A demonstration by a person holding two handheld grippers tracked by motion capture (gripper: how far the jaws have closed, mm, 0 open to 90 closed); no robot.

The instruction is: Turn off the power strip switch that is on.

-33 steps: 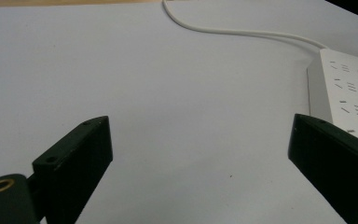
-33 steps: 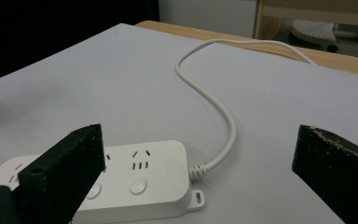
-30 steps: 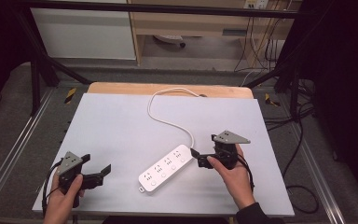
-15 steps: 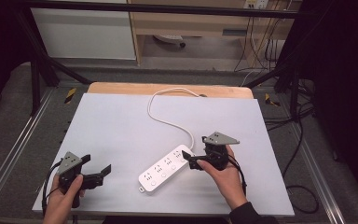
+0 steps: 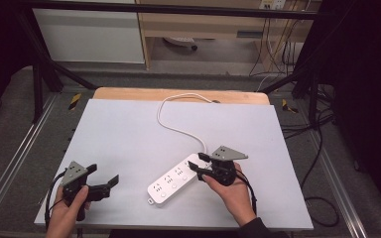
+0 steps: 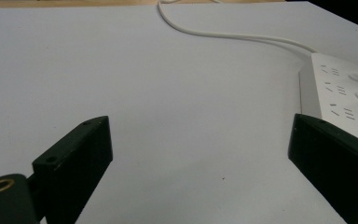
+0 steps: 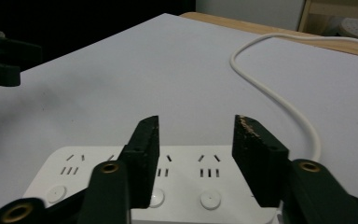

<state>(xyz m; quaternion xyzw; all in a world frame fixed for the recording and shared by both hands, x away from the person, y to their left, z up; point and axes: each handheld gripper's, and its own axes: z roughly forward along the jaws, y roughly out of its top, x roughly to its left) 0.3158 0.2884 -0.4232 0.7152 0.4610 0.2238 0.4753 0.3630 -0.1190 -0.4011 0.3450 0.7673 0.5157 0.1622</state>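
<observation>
Power strip (image 5: 174, 180), white, lies aslant low in the centre of the high view on the grey table (image 5: 129, 134), its cord (image 5: 178, 124) curling to the upper edge. Right gripper (image 5: 198, 162) sits over the strip's right end, jaws spread and holding nothing; in the right gripper view they hang above the switch buttons (image 7: 209, 199). Left gripper (image 5: 105, 177), at lower left, is also spread and idle. Risk, as I judge it: closing at a slant could skid the smooth strip or press a switch.
</observation>
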